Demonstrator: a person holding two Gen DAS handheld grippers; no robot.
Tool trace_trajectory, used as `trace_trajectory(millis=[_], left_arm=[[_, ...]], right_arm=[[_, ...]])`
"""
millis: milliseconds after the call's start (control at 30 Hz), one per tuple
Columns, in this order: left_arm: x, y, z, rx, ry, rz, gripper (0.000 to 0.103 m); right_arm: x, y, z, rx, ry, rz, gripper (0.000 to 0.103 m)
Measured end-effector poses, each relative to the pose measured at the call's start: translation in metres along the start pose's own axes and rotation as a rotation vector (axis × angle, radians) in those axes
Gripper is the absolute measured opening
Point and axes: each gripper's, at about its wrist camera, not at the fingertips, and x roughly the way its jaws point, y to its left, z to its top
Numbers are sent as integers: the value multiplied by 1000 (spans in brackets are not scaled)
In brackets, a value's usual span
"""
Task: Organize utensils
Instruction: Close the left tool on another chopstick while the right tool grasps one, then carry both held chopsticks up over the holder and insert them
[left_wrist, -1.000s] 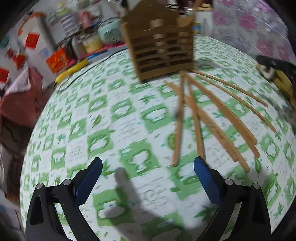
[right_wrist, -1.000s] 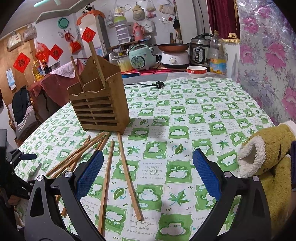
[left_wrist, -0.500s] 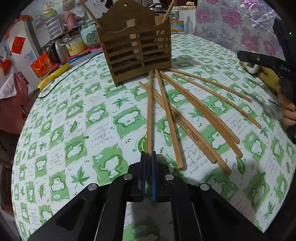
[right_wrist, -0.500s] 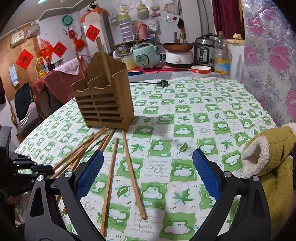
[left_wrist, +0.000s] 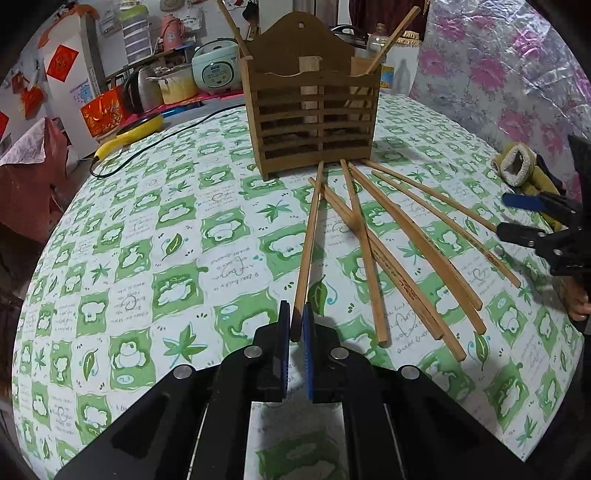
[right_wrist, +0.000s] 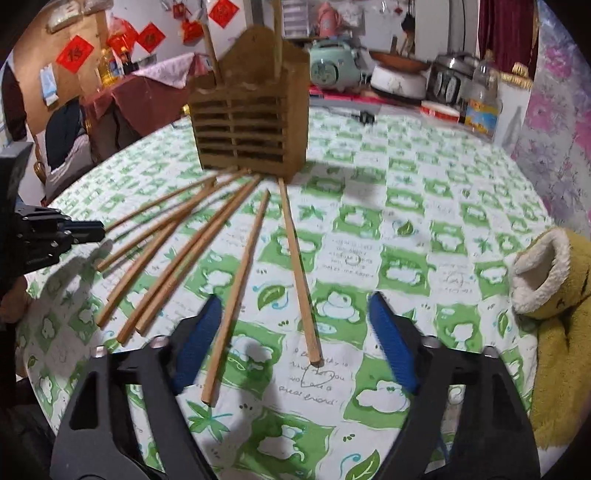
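Note:
Several wooden chopsticks fan out on the green-checked tablecloth (left_wrist: 177, 258) in front of a slatted wooden holder (left_wrist: 314, 114) (right_wrist: 251, 122), which has two sticks standing in it. My left gripper (left_wrist: 295, 306) is shut on the near end of the leftmost chopstick (left_wrist: 310, 236), which still lies on the cloth. My right gripper (right_wrist: 293, 299) hovers low over the two rightmost chopsticks (right_wrist: 299, 273) (right_wrist: 239, 288), its jaws closing with both sticks between the blue pads and neither touched. Each gripper also shows in the other's view: the right gripper (left_wrist: 517, 216), the left gripper (right_wrist: 92, 226).
A yellow plush slipper (right_wrist: 546, 280) (left_wrist: 517, 170) lies at the table's right edge. A black power cord (left_wrist: 166, 140) crosses the far left of the table. Behind it stand a rice cooker (left_wrist: 216, 70), pots and a bottle (right_wrist: 480, 99).
My left gripper went from wide open to shut on the leftmost chopstick's end. My right gripper dropped closer over the two right chopsticks, and its jaws narrowed.

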Motion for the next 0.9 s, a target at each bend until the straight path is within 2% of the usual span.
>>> trace_trajectory(millis=[133,233,300,333,467,667,900], left_arm=[[1,2,0,-12,12,-4,8],[5,2,1,-4,31,-3,8],[9,-1,1,9,51,4,8],[10,-3,0,17,57,13,8],[7,-4,0,18,37,26,7],[-14,-2,-1,-25,-35,10,7],[-63,-5,3,-29,-138,44,6]], right_arm=[[12,-5,-4,26,79,13,42],[11,-4,-9,14,98,-8,33],[11,-3,-10,11,96,-9,23],[10,-4,-10,14,96,3,10],[8,-5,-10,20,86,12,9],[-13,3,-13,-1,7,9,8],[-52,6,-9,-9,-77,-11,7]])
